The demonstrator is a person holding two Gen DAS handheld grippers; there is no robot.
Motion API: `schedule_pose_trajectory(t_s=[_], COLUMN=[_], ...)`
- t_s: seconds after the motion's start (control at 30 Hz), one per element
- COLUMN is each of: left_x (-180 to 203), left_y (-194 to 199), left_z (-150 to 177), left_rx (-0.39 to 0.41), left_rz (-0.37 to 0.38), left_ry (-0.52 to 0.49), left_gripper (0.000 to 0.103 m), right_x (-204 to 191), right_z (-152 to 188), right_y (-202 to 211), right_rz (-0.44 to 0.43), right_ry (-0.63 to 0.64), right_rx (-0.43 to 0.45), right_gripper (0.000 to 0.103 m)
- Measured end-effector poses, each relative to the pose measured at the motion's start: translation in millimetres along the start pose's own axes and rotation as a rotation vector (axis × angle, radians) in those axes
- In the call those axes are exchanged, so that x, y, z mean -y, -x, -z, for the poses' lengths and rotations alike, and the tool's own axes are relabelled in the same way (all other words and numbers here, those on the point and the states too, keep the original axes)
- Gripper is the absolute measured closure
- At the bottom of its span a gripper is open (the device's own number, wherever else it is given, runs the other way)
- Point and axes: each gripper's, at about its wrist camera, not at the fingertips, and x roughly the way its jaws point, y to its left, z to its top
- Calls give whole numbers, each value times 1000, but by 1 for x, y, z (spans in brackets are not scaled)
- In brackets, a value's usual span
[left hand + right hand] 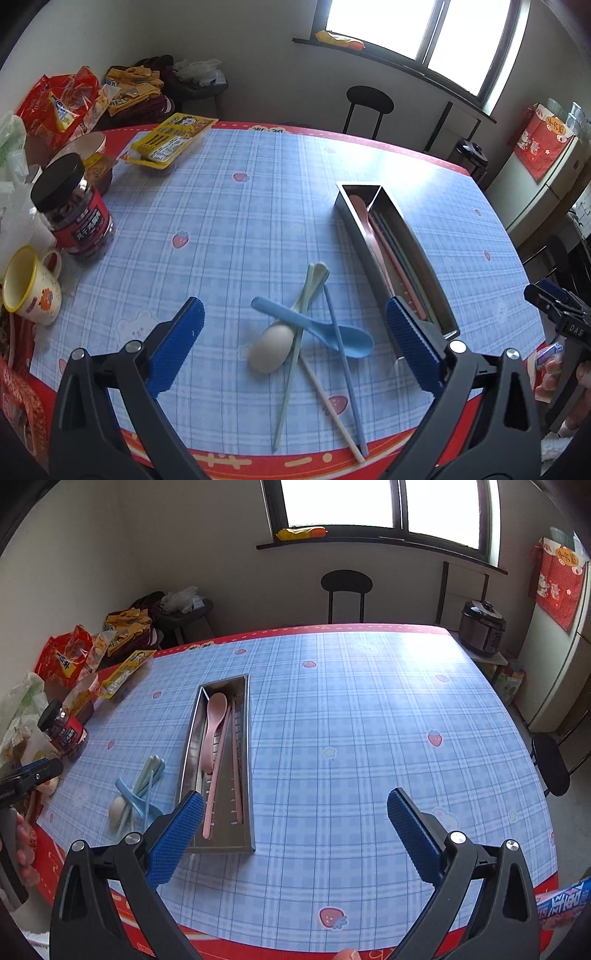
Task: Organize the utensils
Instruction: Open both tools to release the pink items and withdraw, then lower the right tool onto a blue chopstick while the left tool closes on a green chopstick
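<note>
Now both grippers, left & right, wide apart, empty.

text: "DAS" | on: right gripper body | rest: illegible

Between my left gripper's spread jaws lies a crossed heap of spoons and chopsticks on the table. The tray, spoon inside, runs ahead from my right gripper's left jaw.
</note>
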Motion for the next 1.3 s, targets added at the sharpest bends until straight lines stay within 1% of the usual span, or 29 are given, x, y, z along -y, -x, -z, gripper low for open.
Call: schedule_pose_trajectory(t_s=[0.13,0.3,0.5,0.67,0.7,0.73,0.8,0.87,0.97,1.0,1.03,1.13,1.17,1.23,1.27,1.3], left_x=[-10,-23,-35,-46,-46,-46,-45,-45,-45,-44,-43,-39,-38,-36,-36,-36], left_y=[2,-1,-4,-7,-7,-8,-10,-16,-27,-30,-33,-44,-48,-56,-59,-63], left_z=[26,52,75,83,84,84,85,85,85,85,85,83,83,81,81,80], left_rx=[-26,-65,-97,-102,-103,-103,-101,-115,-142,-142,-146,-165,-169,-184,-190,-194], left_rz=[-12,-20,-25,4,15,27,44,63,97,106,116,145,153,168,173,182], left_ry=[19,34,16,11,2,-10,-38,-63,-98,-109,-121,-154,-163,-177,-182,-187], left_gripper=[6,6,6,7,7,8,11,21,30,32,37,41,46,50,54,55], right_x=[-6,-23,-54,-85,-92,-99,-114,-127,-146,-152,-157,-169,-173,-177,-179,-180], right_z=[17,34,49,59,60,62,67,71,79,81,83,87,88,88,88,88], right_y=[-3,-12,-31,-48,-52,-56,-64,-71,-80,-82,-85,-92,-94,-99,-101,-103], right_rz=[7,-15,-39,-93,-108,-124,-145,-162,-178,-181,-183,-193,-196,-199,-198,-200], right_ry=[11,39,75,94,101,109,131,153,198,211,223,241,241,234,226,216], right_rx=[-36,-97,-168,-208,-221,-235,-266,-285,-318,-325,-331,-345,-345,-345,-345,-344], right_gripper=[6,6,6,6,10,17,24,29,38,41,42,50,51,59,61,65])
